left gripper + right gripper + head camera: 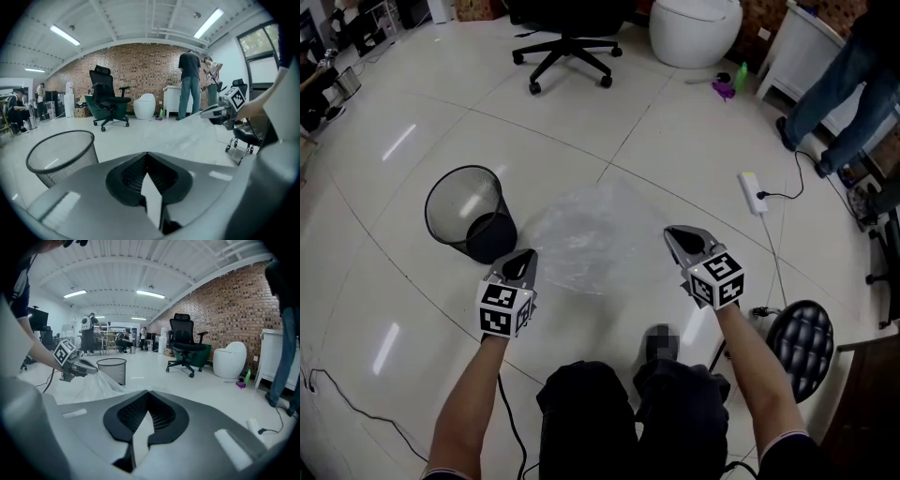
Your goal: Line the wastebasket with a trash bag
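A black mesh wastebasket [469, 211] stands upright on the tiled floor, to the left of my hands. A clear, thin trash bag [591, 234] hangs spread between both grippers, above the floor and just right of the basket. My left gripper [525, 259] is shut on the bag's left edge, and my right gripper [677, 234] is shut on its right edge. The left gripper view has the wastebasket [63, 157] low on the left and the bag [187, 136] stretching to the right gripper [213, 111]. The right gripper view shows the bag [101, 383] running to the left gripper [86, 367], with the wastebasket [112, 369] behind.
A black office chair [567, 47] and a white egg-shaped tub [694, 28] stand at the far side. A power strip [752, 192] with its cable lies right of the bag. A black padded stool [800, 337] is by my right arm. A person in jeans [834, 84] stands far right.
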`<action>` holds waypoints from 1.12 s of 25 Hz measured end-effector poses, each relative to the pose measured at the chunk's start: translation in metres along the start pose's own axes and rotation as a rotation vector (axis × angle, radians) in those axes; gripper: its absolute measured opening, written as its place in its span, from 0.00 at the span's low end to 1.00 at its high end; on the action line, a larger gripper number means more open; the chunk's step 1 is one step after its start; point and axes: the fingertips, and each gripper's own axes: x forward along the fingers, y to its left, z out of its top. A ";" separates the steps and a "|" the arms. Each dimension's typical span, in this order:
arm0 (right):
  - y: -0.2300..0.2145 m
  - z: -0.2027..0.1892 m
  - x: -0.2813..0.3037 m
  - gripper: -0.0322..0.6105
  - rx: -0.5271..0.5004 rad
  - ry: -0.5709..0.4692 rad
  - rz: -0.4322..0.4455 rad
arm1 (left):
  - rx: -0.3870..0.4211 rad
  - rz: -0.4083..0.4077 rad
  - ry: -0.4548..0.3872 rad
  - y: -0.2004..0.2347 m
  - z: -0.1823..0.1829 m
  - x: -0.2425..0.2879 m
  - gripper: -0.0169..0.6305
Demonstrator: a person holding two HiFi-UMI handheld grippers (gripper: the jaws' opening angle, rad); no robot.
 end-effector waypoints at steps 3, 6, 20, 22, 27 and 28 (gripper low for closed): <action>0.007 0.037 -0.007 0.05 -0.037 -0.045 0.013 | 0.026 0.019 -0.035 0.008 0.031 -0.018 0.04; 0.018 0.076 -0.015 0.05 -0.082 -0.087 0.035 | 0.043 0.038 -0.077 0.018 0.064 -0.040 0.04; 0.072 0.227 -0.012 0.05 -0.192 -0.244 0.126 | 0.068 0.116 -0.242 0.066 0.193 -0.133 0.04; 0.081 0.247 -0.010 0.05 -0.198 -0.266 0.138 | 0.063 0.134 -0.265 0.073 0.209 -0.147 0.04; 0.111 0.296 -0.004 0.05 -0.234 -0.314 0.162 | 0.064 0.175 -0.316 0.088 0.242 -0.183 0.04; 0.118 0.305 -0.003 0.05 -0.240 -0.325 0.166 | 0.065 0.184 -0.329 0.092 0.249 -0.191 0.04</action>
